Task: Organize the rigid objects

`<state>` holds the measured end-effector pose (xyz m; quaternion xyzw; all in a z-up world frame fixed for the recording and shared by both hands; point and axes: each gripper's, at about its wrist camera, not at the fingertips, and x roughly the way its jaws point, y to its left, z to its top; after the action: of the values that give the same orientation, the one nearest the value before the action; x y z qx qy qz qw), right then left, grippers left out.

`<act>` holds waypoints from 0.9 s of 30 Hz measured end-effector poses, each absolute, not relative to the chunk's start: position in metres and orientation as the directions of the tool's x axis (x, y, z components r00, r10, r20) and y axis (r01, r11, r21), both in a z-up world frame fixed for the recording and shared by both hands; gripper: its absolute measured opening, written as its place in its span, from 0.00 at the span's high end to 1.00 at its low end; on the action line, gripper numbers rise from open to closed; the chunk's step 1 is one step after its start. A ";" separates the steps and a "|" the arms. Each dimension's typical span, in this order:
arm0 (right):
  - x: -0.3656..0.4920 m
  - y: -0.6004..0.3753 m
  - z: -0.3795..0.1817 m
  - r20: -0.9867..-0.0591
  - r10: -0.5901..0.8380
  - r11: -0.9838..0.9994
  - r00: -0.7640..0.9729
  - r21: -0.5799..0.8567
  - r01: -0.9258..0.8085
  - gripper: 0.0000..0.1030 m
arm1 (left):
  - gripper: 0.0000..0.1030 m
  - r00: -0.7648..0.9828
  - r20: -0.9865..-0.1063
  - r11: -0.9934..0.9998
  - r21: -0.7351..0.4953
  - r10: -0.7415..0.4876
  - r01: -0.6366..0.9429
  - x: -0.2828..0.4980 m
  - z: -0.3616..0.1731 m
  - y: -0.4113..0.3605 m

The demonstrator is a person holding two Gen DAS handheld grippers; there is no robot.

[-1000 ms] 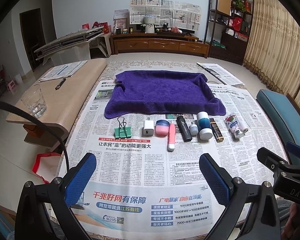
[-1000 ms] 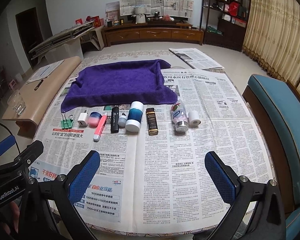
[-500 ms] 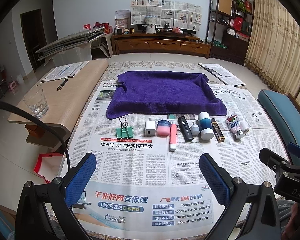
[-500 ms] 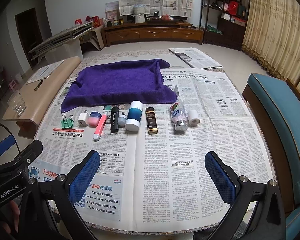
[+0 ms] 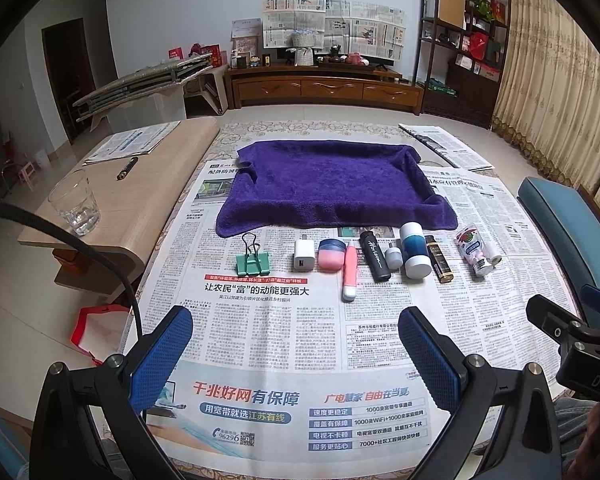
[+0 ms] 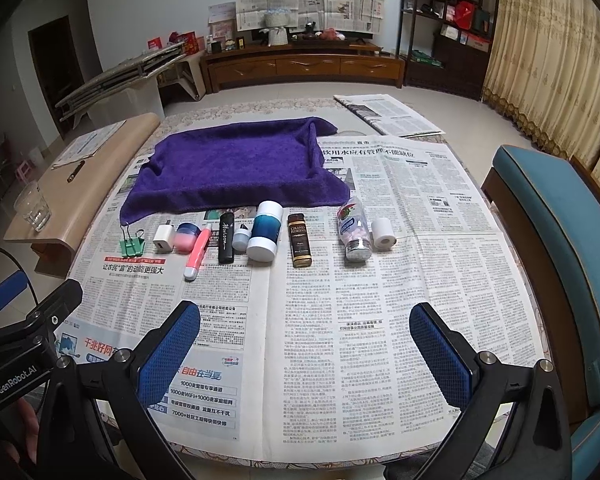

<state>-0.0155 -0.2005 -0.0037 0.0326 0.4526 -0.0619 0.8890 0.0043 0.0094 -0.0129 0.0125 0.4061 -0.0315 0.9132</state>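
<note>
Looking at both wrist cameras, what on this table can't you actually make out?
- What lies under the purple towel: its raised edges suggest a tray, but the cloth covers it in both views.
- Label of the small dark bottle: too small to read fully in either view.
- Contents of the clear bottle: too small and blurred.
- Table's near edge: hidden behind the gripper frames.

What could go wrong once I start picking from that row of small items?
The pink tube, black tube and small grey cap lie close together, so open fingers may knock a neighbour. The blue-and-white bottle and pill bottle lie on their sides and could roll. The purple towel has soft raised edges that may snag.
</note>
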 end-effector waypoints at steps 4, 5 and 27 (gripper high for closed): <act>-0.016 -0.201 -0.003 -0.809 -0.082 0.990 0.582 0.000 0.140 0.00 | 0.00 0.668 -0.743 0.998 -0.001 -0.046 0.068 0.004 -0.013 0.013; -0.016 -0.201 -0.003 -0.809 -0.082 0.990 0.582 0.001 0.140 0.00 | 0.00 0.669 -0.742 0.998 -0.001 -0.046 0.068 0.003 -0.013 0.015; -0.020 -0.214 -0.003 -0.812 -0.061 0.990 0.581 0.027 0.142 0.00 | 0.00 0.683 -0.730 0.998 0.013 -0.032 0.061 0.006 -0.008 0.018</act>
<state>-0.0199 -0.2137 -0.0028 0.0444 0.4541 -0.0571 0.8880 0.0061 0.0184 -0.0083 0.0182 0.3975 -0.0255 0.9171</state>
